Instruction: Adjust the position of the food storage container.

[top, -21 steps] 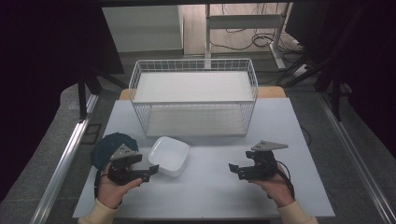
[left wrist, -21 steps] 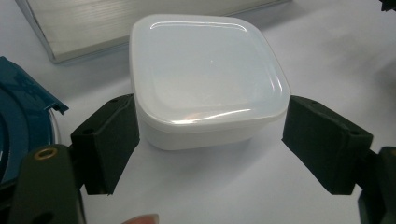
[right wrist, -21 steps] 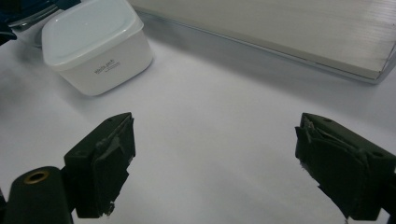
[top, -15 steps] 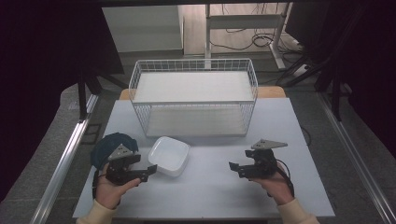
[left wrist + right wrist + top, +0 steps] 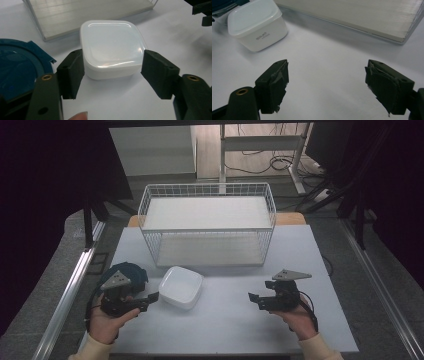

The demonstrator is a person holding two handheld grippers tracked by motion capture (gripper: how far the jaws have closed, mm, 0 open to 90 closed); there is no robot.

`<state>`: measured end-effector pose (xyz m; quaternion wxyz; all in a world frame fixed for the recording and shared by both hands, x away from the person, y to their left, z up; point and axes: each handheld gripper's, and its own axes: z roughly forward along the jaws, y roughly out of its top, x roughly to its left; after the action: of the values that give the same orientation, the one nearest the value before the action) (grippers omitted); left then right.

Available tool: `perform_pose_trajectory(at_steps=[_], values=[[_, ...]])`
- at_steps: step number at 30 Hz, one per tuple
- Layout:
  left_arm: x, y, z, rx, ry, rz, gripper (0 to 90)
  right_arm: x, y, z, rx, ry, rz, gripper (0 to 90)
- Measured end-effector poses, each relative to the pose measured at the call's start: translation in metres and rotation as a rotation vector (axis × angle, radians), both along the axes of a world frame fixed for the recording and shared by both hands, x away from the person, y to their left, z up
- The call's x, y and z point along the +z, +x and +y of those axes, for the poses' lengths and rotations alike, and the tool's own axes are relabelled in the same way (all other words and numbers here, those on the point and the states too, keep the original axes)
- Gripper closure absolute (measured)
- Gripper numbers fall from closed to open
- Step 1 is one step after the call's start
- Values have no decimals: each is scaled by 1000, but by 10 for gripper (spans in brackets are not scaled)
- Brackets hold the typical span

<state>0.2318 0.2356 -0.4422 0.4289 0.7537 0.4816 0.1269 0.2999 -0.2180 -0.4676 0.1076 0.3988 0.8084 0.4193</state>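
Left gripper (image 5: 112,72) sits with its jaws spread wide on either side of the white lidded container (image 5: 112,48), and I see daylight between each pad and the box wall, so nothing is gripped. From the left gripper view the container's near edge lies just between my two black jaws, resting flat on the white table (image 5: 175,32) with its translucent lid on.

From the high view, my left gripper (image 5: 150,298) points toward the container (image 5: 181,286) from its left, and a dark blue round piece (image 5: 131,270) lies just behind that hand. Behind the container stands the white wire basket (image 5: 207,227), near but apart from it.

My right gripper (image 5: 252,298) hangs over bare tabletop well to the right of the container, jaws wide apart and holding nothing. In the right gripper view the container (image 5: 257,25) sits off at upper left.
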Motion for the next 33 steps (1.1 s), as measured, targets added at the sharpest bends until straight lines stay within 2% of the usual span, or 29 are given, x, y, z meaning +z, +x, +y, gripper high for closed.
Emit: perform_pose_trajectory(at_steps=[2, 3, 4, 6, 7, 9, 10, 11, 12, 13, 14, 18, 22, 27, 33], values=[[13, 2, 10, 5, 19, -11, 383, 2, -1, 1, 7, -2, -4, 189], [13, 2, 10, 5, 19, -11, 395, 2, -1, 1, 7, -2, -4, 189], [23, 8, 19, 9, 41, -15, 403, 3, -1, 1, 8, 2, -8, 190], [26, 12, 23, 12, 50, -16, 417, 4, -1, 0, 7, 3, -10, 192], [34, 25, 37, 27, 65, -21, 431, 4, -2, -2, 5, 5, -10, 194], [37, 39, 51, 53, 78, -14, 439, 3, -2, -3, 0, 0, -6, 194], [37, 39, 51, 53, 78, -14, 447, 2, -2, -4, -3, -1, -3, 194], [37, 46, 57, 64, 87, -4, 454, 1, -2, -4, -4, -4, -3, 194], [36, 54, 63, 70, 96, 3, 464, 1, -2, -5, -6, -4, 0, 194], [33, 69, 74, 80, 114, 26, 478, 0, -1, -5, -7, -6, 3, 194], [31, 78, 81, 87, 120, 40, 491, 0, -1, -5, -11, -7, 5, 194], [23, 101, 93, 96, 148, 71, 574, -1, -1, -6, -14, -11, 10, 195], [14, 123, 104, 110, 207, 118, 702, -2, -1, -6, -14, -17, 10, 195], [1, 141, 117, 149, 216, 167, 831, -4, 0, -8, -19, -22, 13, 194], [-15, 152, 128, 167, 273, 223, 880, -7, 1, -9, -25, -30, 20, 193]])
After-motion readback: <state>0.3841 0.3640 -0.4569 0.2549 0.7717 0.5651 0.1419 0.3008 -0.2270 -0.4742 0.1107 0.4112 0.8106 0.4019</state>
